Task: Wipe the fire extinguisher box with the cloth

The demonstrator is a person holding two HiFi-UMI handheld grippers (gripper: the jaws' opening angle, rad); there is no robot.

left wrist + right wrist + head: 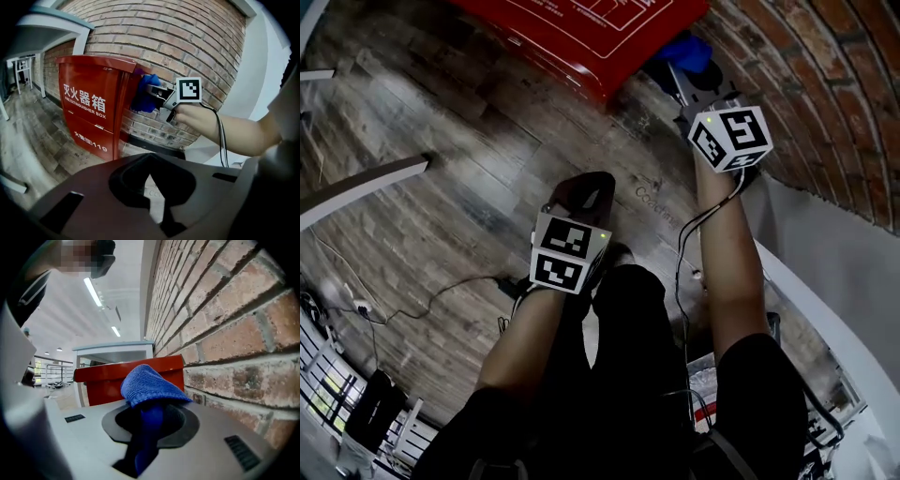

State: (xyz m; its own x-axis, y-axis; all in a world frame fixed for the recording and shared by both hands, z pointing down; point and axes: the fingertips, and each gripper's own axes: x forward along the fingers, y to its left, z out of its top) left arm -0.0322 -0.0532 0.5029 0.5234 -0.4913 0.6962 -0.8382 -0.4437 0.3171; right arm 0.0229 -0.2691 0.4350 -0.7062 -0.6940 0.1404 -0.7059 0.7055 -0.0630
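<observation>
**Cloth brought to the upper side of the fire extinguisher box: how the wipe is best made**

The blue cloth [149, 383] is clamped in the right tongs [148, 427]. Their jaws are closed on its bunched middle, and a rounded fold stands proud of the tips. In the left gripper view this fold is seen at the side panel of the red fire extinguisher box [89, 112], close under the top edge, with the brick wall [225, 329] just behind. Whether the cloth is already pressed against the panel or only just beside it cannot be told.

The left tongs [581, 197] are held low over the wooden floor [441, 122], well apart from the box. Their jaws are slightly parted, a sliver of floor shows between them, and nothing is held.

The step in hand is judged to be the first contact and stroke on this side panel. A good stroke would be made with the loose fold, not the hard jaw tips, laid flat on the metal, so that the paint is rubbed by cloth alone. Light, even pressure is called for, and a long pass down or along the panel is preferred to short dabs. A firm clamp is needed, since a cloth gripped only by a fold could be dragged out by friction. Care is also needed near the bricks, where the cloth could be snagged. The top and the lettered front appear not yet wiped.
</observation>
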